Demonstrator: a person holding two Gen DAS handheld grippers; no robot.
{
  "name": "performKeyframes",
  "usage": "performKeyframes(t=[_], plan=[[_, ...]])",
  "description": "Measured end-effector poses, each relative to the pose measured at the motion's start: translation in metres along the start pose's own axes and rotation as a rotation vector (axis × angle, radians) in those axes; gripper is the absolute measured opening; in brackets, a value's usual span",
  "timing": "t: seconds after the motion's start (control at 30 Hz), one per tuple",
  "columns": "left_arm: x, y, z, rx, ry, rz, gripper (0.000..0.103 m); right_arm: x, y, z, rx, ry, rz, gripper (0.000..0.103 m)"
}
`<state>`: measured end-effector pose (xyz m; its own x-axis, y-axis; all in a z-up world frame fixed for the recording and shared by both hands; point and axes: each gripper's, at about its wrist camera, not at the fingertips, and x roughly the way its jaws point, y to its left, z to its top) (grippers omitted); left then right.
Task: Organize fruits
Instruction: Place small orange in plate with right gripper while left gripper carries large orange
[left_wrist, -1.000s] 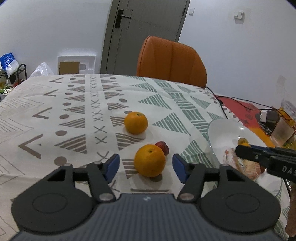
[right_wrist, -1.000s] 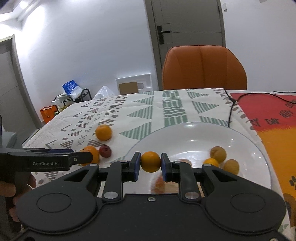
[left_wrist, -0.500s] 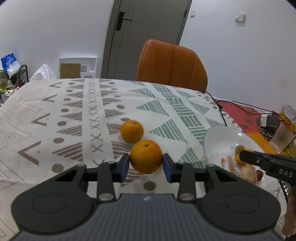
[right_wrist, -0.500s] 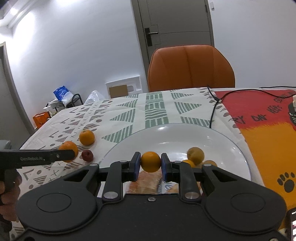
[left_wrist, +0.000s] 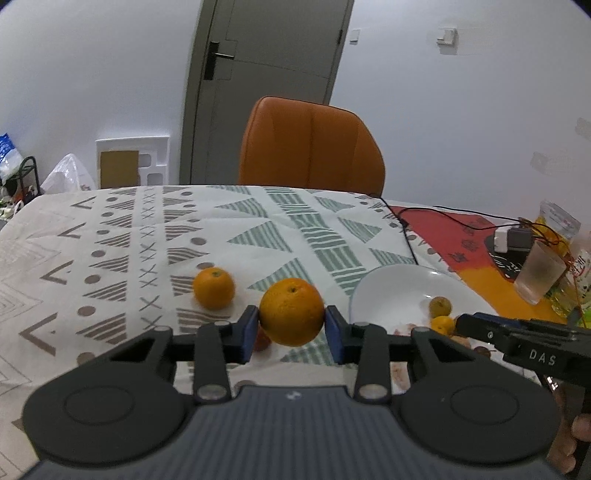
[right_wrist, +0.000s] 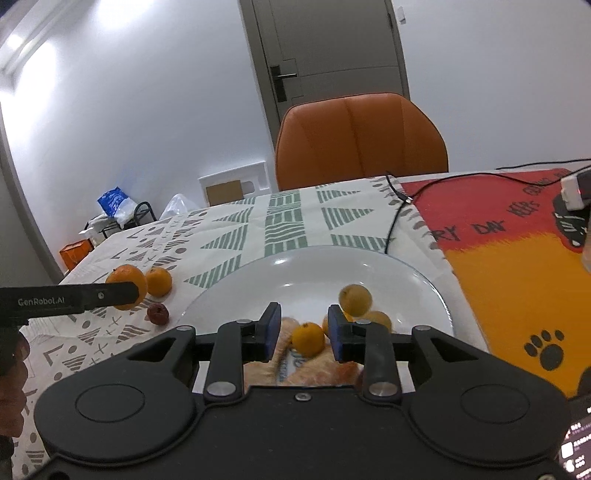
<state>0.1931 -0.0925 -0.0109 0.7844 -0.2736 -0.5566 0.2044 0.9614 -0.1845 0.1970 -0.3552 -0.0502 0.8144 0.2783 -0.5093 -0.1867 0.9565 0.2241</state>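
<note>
Left gripper (left_wrist: 291, 328): jaws pinching large round orange (left_wrist: 291, 312), centre of left wrist frame, clear of the patterned cloth counter (left_wrist: 258, 236). Second smaller orange (left_wrist: 214, 288) on counter just left of it. Right gripper (right_wrist: 302, 334): jaws opening, small round tangerine (right_wrist: 308, 338) between them, pads clear of it, over white round plate (right_wrist: 306, 273), lower centre of right wrist frame.

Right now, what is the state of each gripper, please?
Left gripper: closed on the large orange, lifted off the table.
Right gripper: opening; the small orange sits between the pads, released over the white plate.
</note>
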Motion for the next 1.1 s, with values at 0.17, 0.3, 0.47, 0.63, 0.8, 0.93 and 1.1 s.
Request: performKeyframes(t=[0.17,0.3,0.47,0.63,0.8,0.93,1.1], plan=[[0.003,-0.014,0.000,0.023,0.003,-0.014,0.037,-0.005,-0.008,-0.006,0.021,-0.001,0.002,0.030],[0.006,-0.027,0.001,0.045,0.006,-0.026,0.037,-0.009,-0.017,-0.009,0.040,-0.005,-0.003,0.030],[0.012,-0.042,0.000,0.065,0.014,-0.041,0.037,-0.014,-0.025,-0.013,0.056,-0.009,-0.004,0.031],[0.018,-0.053,0.000,0.084,0.026,-0.049,0.037,-0.019,-0.032,-0.015,0.079,-0.015,0.014,0.034],[0.019,-0.063,0.000,0.091,0.030,-0.061,0.042,-0.022,-0.035,-0.017,0.086,-0.018,0.014,0.035],[0.016,-0.064,0.002,0.089,0.021,-0.044,0.045,-0.023,-0.037,-0.019,0.103,-0.018,0.031,0.037],[0.013,-0.054,0.001,0.076,0.029,-0.012,0.048,-0.022,-0.034,-0.019,0.099,-0.022,0.038,0.040]])
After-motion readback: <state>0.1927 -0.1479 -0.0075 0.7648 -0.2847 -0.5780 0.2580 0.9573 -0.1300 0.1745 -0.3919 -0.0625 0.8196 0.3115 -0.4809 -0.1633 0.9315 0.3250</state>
